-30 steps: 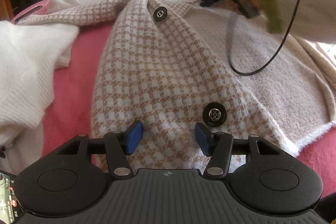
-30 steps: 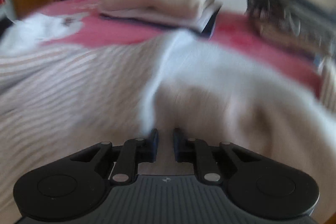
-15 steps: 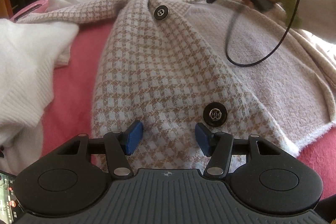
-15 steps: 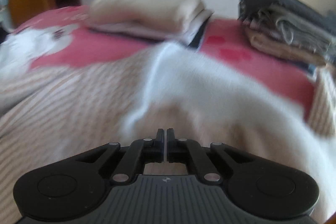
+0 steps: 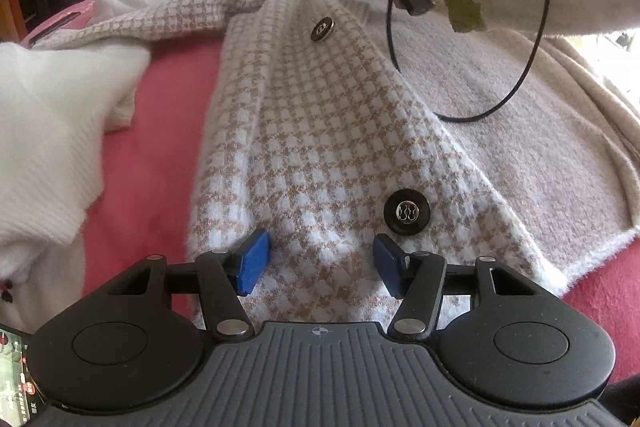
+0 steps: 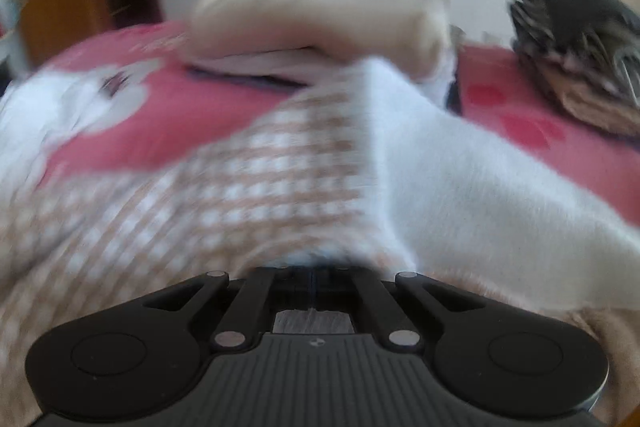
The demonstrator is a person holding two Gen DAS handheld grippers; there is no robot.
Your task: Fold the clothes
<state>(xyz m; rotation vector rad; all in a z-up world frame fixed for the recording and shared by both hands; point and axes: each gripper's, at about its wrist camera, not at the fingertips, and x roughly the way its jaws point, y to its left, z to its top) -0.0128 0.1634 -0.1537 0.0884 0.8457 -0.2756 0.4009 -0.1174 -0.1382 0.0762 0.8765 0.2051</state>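
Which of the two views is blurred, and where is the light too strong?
Right wrist view: strong motion blur over the checked coat and the folded piles behind; only the right tool itself looks sharp. Left wrist view: sharp, the coat buttons clear, fisheye bending at the edges, and overexposed window light at the far right edge.
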